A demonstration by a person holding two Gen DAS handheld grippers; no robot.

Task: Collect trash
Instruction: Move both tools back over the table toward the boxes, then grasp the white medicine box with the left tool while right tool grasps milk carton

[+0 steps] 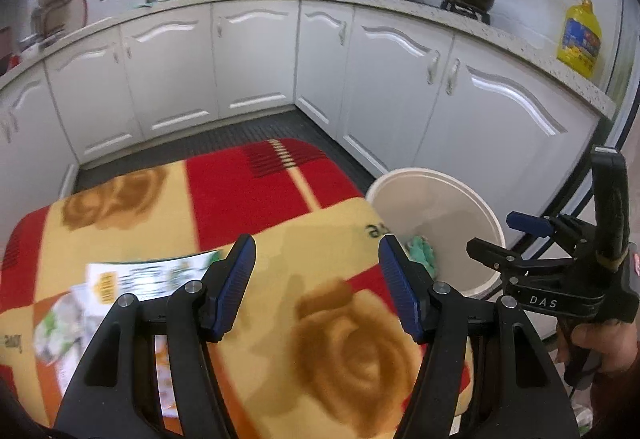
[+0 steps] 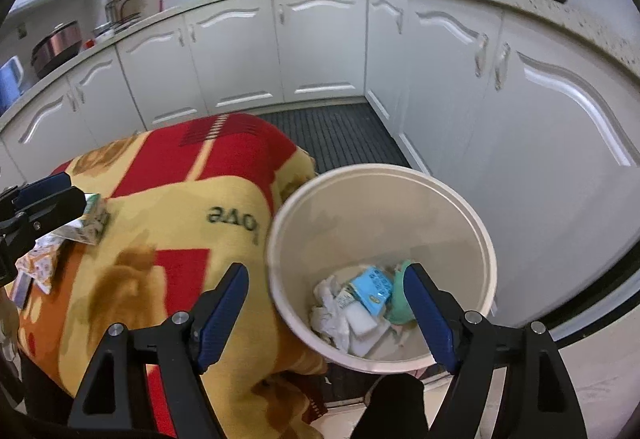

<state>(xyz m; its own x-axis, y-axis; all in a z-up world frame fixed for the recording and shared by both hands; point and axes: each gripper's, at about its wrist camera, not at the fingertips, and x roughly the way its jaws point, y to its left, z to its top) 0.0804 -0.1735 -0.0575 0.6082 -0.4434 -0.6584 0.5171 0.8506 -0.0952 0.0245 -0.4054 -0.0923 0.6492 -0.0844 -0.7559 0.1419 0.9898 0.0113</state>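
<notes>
Right wrist view: right gripper (image 2: 326, 313) spread above the bin (image 2: 486, 259); left gripper (image 1: 316, 287) spread over the blanket (image 1: 352, 355).

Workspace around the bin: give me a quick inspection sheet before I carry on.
Surface: red and yellow floral blanket covering the table.
Job's things: white round plastic bin beside the table, holding crumpled white tissue, a blue packet and a green item; printed paper leaflets lying on the blanket.
Clutter: nothing seen.
Grippers: left tongs open, empty; right tongs open, above the bin.
Cables: nothing seen.
Surroundings: white kitchen cabinets.
</notes>
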